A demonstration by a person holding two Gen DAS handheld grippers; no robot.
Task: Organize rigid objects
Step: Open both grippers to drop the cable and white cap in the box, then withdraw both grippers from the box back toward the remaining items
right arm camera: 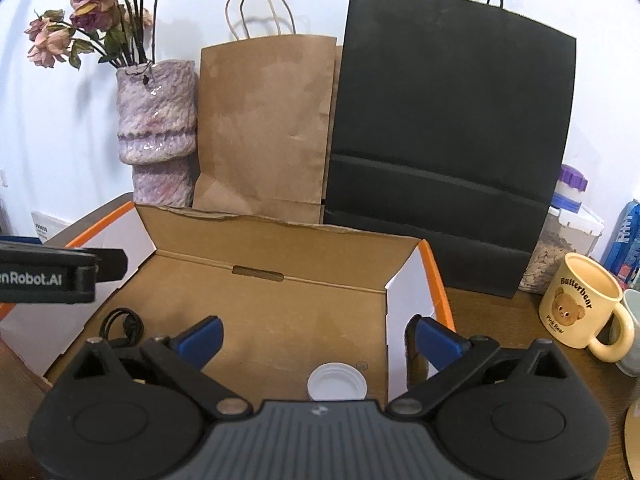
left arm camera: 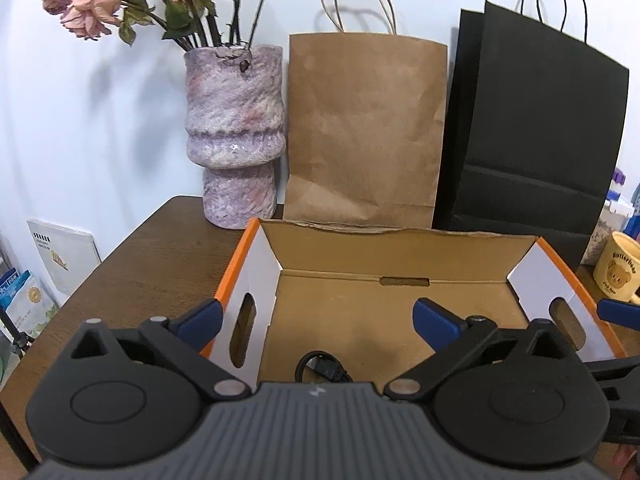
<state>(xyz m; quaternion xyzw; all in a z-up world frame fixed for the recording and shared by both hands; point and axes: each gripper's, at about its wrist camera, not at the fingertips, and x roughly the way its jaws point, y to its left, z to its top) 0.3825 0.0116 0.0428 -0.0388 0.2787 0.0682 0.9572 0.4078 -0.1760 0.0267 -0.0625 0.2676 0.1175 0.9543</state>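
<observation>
Left hand-held gripper (left arm camera: 316, 320): blue fingers spread wide, nothing between them, poised over open cardboard box (left arm camera: 400, 308) on brown surface (left arm camera: 160, 256). Coiled black cable (left arm camera: 322, 368) on box floor just below and between its fingers. Right hand-held gripper (right arm camera: 318, 336): fingers likewise wide apart, empty, over same box. White round lid (right arm camera: 337, 383) on box floor just ahead, between its fingers. Beyond box: purple vase (left arm camera: 234, 132), brown paper bag (left arm camera: 364, 128), black paper bag (left arm camera: 532, 128). Bear mug (right arm camera: 580, 306) to right.
</observation>
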